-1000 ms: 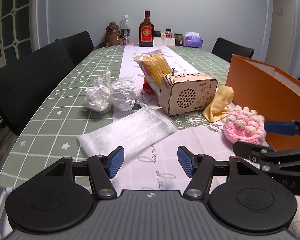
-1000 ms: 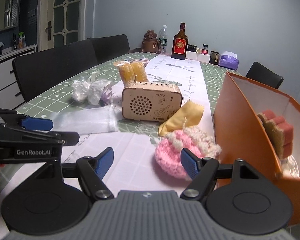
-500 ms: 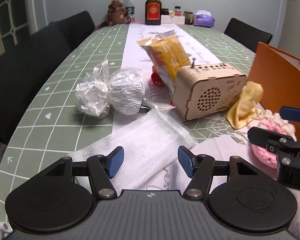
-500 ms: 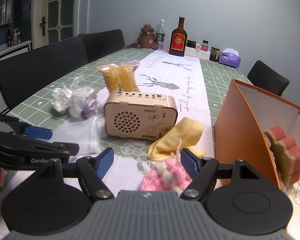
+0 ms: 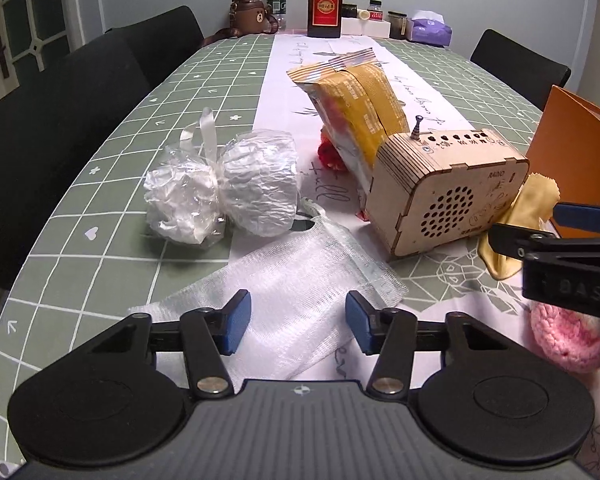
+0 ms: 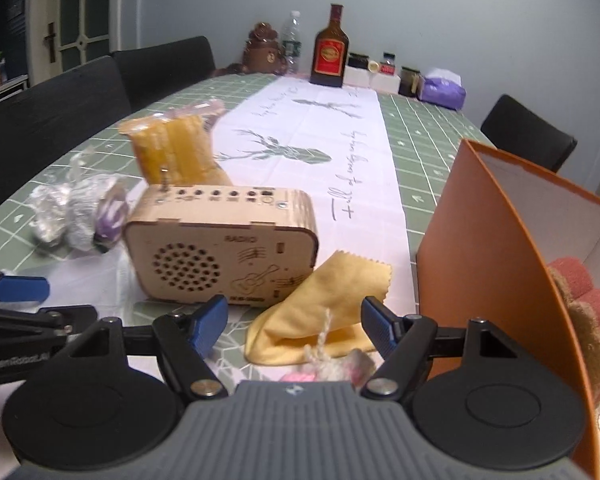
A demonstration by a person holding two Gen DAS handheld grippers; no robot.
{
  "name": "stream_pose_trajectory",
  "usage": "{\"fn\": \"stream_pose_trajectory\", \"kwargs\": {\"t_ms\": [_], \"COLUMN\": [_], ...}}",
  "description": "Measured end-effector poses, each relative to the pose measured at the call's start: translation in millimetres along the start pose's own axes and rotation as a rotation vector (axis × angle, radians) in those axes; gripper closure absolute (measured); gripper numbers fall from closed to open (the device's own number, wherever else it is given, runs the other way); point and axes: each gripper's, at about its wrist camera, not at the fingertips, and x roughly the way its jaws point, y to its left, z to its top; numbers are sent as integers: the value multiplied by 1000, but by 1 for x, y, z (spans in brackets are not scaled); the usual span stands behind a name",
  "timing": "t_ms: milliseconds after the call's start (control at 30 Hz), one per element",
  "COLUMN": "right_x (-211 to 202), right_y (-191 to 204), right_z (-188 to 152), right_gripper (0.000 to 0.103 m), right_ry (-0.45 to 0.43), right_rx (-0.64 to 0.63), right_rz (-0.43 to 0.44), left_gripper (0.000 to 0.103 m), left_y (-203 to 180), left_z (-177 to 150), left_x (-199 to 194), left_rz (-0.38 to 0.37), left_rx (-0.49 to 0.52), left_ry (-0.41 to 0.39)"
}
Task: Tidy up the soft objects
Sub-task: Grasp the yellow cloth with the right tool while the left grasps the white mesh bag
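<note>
**Fingers hovering wide over the soft things**

Fingers of the left gripper are standing wide apart over the white mesh cloth, which is lying flat near the counter's front edge, holding nothing; I judge that spread suits a pinch on the cloth. The right gripper is likewise gaping and empty, hanging just above the pink knitted piece, with the yellow cloth lying beyond it against the wooden radio. The orange box is standing open toward the counter's right edge, probably to collect the soft things; a pink sponge is already sitting inside it.
</note>
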Motion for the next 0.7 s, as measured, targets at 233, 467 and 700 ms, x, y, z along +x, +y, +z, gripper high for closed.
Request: {"fn": "stream_pose_trajectory", "kwargs": {"t_ms": [233,467,700], "right_x": [23,31,20], "right_y": [-10,-12,-6], "right_z": [4,6,6], "right_gripper": [50,74,96], "right_ry": [62,94,72], "right_rx": [33,56,40], "right_rz": [-4,39,47], "left_gripper": [69,77,90], "left_y": [-4,-6,-6], "left_z": [2,2,0], "left_x": [0,0,-3], "left_rz": [0,2,-2], "left_rx": [-2,-10,-21], "left_ry": [-4,-4,-2]}}
